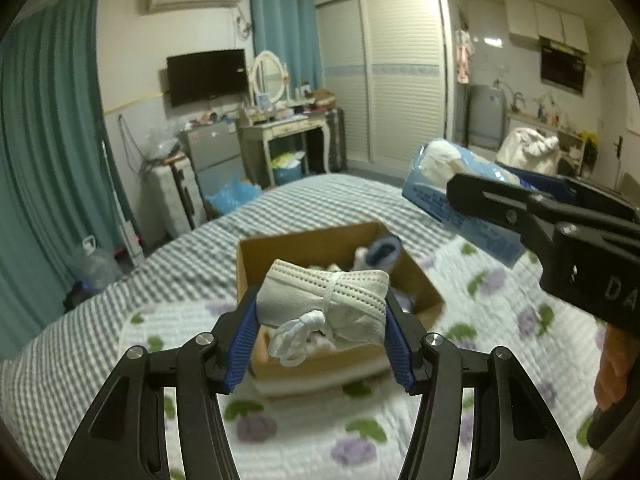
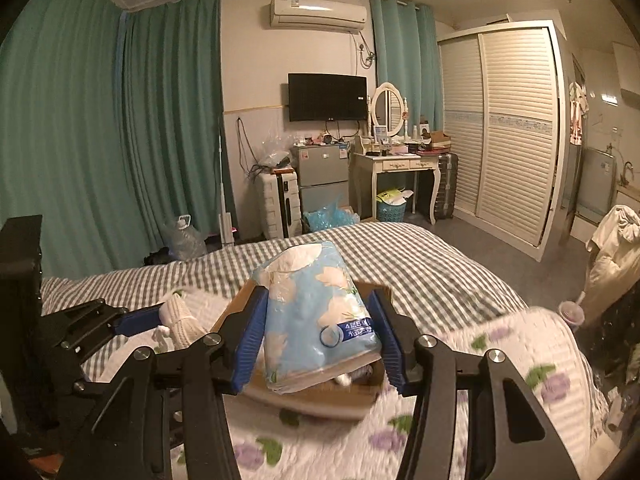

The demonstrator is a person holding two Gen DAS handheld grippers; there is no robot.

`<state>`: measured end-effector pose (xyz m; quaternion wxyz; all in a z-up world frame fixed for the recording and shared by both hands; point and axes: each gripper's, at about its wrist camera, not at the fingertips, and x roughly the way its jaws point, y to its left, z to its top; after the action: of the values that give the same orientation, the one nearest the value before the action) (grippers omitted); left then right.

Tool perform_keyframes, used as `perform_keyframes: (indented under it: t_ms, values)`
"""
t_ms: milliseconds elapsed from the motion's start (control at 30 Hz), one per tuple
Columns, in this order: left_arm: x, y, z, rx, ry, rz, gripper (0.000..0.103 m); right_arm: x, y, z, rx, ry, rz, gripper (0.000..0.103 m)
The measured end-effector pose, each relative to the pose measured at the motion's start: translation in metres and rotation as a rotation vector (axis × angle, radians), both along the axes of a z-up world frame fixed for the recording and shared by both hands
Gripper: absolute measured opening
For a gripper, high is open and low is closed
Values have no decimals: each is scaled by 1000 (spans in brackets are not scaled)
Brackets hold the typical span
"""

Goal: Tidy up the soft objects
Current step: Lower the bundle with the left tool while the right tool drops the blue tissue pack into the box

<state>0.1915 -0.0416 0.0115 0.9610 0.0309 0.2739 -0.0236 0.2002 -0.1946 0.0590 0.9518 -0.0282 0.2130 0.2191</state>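
White face-mask bundle (image 1: 324,296) clamped in left gripper (image 1: 320,340), above near edge of cardboard box (image 1: 288,248) on floral quilt (image 1: 500,344). Blue tissue pack (image 2: 316,320) clamped in right gripper (image 2: 318,344), over same box, right of left gripper.

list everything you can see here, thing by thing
face masks: one bundle, white, held above the box
tissue pack: one, light blue, held above the box
cardboard box: one, brown, on the bed, soft items inside
bed: one, grey check cover with a floral quilt
curtains: teal, left wall
television: one, black, far wall
air conditioner: one, white, above the television
wardrobe: one, white slatted, right
left gripper: black, blue pads, shut on the masks
right gripper: black, blue pads, shut on the pack
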Motion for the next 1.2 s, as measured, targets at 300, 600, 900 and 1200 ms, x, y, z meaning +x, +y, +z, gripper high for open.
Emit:
perform_keyframes:
  t_ms: [300,600,900,1200]
  values:
    - [75,16,-35,6,40,47,56,96,32,-30,8,66,24,51]
    - [99,19,-59,-1,49,37,83,170,47,-75,54,172,73,51]
    - [73,17,-52,-22,42,69,90,175,32,-84,95,208,45,68]
    - [-7,9,37,-18,-78,89,90,102,-3,1,93,105,3,68]
